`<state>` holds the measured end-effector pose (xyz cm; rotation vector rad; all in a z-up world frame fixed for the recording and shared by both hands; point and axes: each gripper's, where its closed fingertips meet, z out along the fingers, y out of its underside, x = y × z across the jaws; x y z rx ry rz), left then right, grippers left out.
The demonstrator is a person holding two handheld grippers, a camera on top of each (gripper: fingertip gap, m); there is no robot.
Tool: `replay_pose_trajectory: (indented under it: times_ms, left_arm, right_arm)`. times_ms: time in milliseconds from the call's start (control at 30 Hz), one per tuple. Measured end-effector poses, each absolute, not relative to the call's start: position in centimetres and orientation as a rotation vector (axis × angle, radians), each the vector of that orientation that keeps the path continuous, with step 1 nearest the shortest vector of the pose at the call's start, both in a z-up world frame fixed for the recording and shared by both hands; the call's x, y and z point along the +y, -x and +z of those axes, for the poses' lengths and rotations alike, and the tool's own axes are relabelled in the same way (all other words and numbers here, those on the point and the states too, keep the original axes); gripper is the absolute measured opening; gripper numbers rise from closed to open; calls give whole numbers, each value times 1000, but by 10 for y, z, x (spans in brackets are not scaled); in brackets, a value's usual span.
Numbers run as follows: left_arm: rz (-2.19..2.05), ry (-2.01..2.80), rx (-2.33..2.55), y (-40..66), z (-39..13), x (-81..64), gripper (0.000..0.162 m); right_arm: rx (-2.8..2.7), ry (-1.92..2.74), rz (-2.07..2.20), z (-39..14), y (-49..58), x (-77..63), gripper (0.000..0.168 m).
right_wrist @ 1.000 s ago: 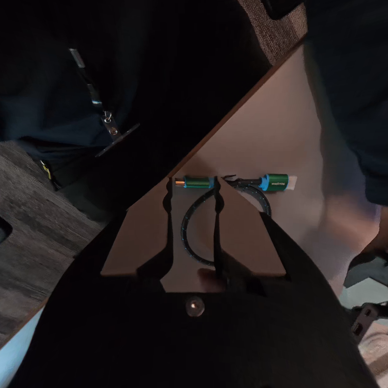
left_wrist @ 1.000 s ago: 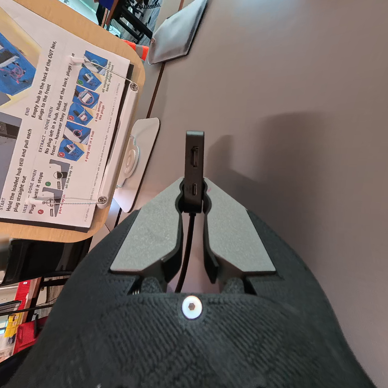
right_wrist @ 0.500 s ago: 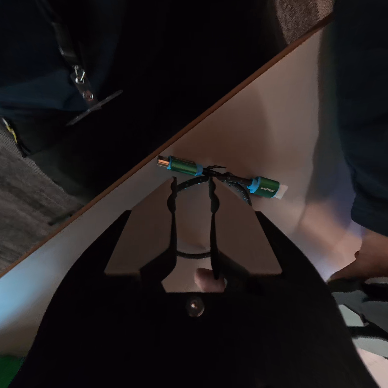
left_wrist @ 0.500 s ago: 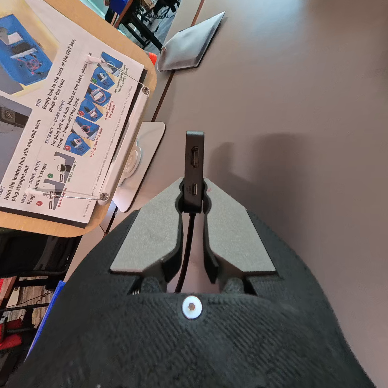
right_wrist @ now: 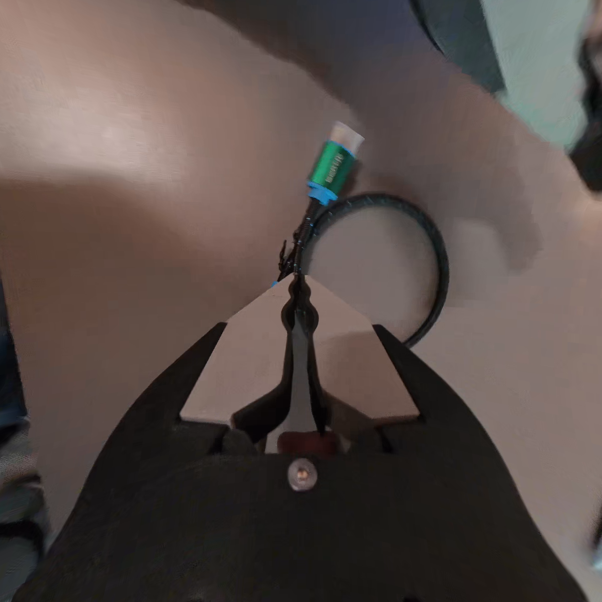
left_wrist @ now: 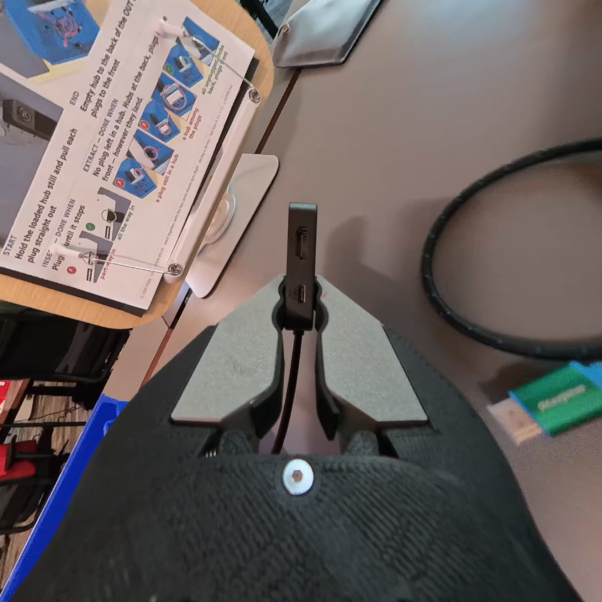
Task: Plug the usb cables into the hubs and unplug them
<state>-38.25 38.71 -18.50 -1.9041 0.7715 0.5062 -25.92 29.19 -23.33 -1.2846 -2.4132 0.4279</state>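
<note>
My left gripper (left_wrist: pixel 301 293) is shut on a slim black hub (left_wrist: pixel 302 247), held upright above the grey-brown table (left_wrist: pixel 407 146), with its ports facing me and its thin black lead running back between the fingers. My right gripper (right_wrist: pixel 294 281) is shut on a short black braided cable (right_wrist: pixel 436 260), gripping it at the tied neck beside one plug. The cable's loop hangs to the right and its green plug (right_wrist: pixel 332 166) with a blue collar points up and away. The same loop (left_wrist: pixel 456 319) and green plug (left_wrist: pixel 560 404) show, blurred, to the right of the hub in the left wrist view. The second plug is mostly hidden behind the right fingers.
A printed instruction sheet (left_wrist: pixel 114 146) is clipped to a wooden board at the left, on a white stand with a flat base (left_wrist: pixel 250 192). A grey pouch (left_wrist: pixel 325 32) lies at the far table edge. A blue bin edge (left_wrist: pixel 81 456) shows at lower left. My hands' fingertips stand some 15 centimetres from each other.
My right gripper has closed on the cable, which lay on the table between open fingers, and swung it away from the table edge. The cable now shows beside the hub in the left wrist view.
</note>
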Motion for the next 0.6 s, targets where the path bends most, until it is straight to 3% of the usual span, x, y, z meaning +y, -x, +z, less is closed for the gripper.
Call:
replay_pose_trajectory:
  times_ms: [100,267,433,600]
  left_arm:
    - [522,1918,779,384,-189,387,11]
    - [553,1924,801,383,-189,386,11]
    - [527,1956,876,370,-177,364,11]
    - [184,1966,949,315,-173,316,11]
  right_arm:
    - [-2214,1604,421,-233,243,317,0]
    - [-2129,1655,428,-217,217,331,0]
    - [-2038,1652,466,-214,225,364,17]
    - [-2041,1594,616,-215,245,363,28]
